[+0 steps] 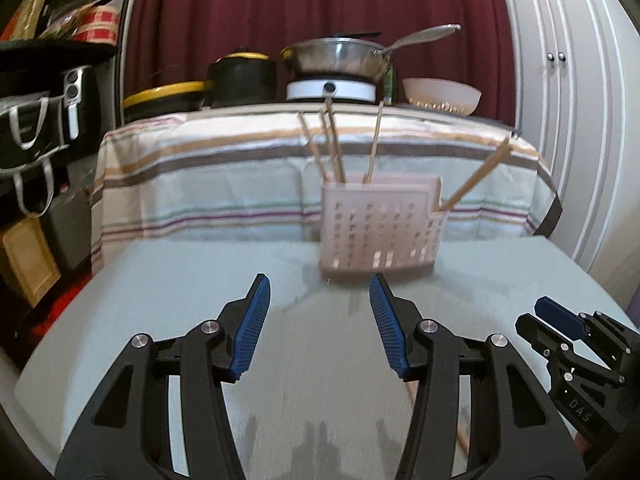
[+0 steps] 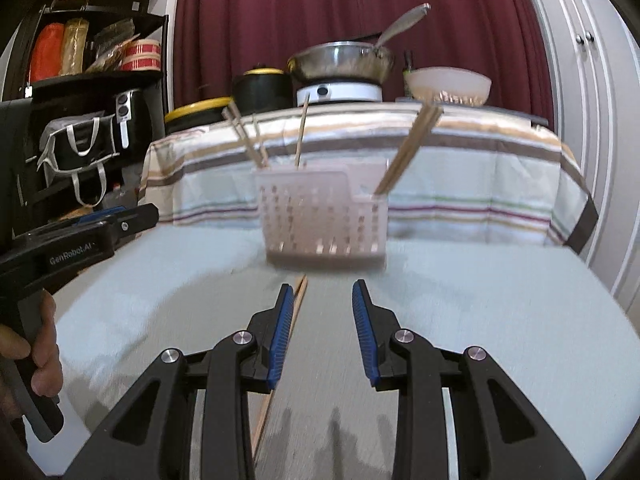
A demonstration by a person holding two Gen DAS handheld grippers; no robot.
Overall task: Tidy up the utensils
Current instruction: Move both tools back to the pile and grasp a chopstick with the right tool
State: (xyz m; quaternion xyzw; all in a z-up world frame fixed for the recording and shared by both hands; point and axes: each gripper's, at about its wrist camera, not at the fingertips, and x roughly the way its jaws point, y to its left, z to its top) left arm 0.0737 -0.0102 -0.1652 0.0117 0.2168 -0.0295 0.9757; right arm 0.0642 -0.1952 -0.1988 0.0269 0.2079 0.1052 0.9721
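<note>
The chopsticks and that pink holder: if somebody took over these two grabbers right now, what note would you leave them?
Left gripper: open, holding nothing, in front of the pink holder.
Right gripper: open, holding nothing, low over the table.
Done: several chopsticks stand in the holder's main section; more lean in its small side pocket.
Left: one loose chopstick lies on the table beside the right gripper's left finger. Pick it up and put it in the holder.
</note>
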